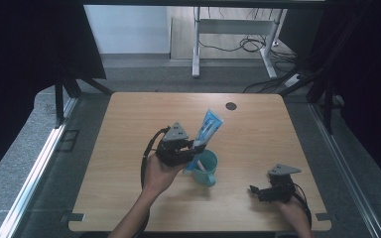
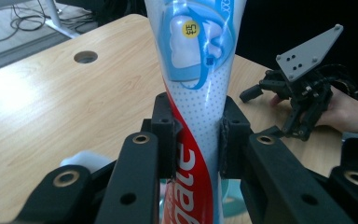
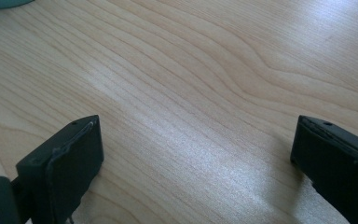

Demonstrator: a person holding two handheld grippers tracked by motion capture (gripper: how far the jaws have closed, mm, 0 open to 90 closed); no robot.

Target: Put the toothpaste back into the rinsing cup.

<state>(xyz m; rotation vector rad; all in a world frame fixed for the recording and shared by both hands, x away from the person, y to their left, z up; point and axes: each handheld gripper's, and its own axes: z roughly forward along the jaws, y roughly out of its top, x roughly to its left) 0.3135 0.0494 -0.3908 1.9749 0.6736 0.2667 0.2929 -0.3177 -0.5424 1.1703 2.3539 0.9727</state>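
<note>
My right gripper [image 1: 256,190] rests near the table's [image 1: 258,124] front edge, jaws spread over bare wood. Farther in, my left gripper [image 2: 196,135] clamps the toothpaste tube [image 2: 198,74], tilted, its lower end inside the teal cup [image 1: 206,168] at mid-table.

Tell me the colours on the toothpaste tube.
The soft plastic toothpaste tube is light blue and white with a red band and white lettering, clearest in the left gripper view.
</note>
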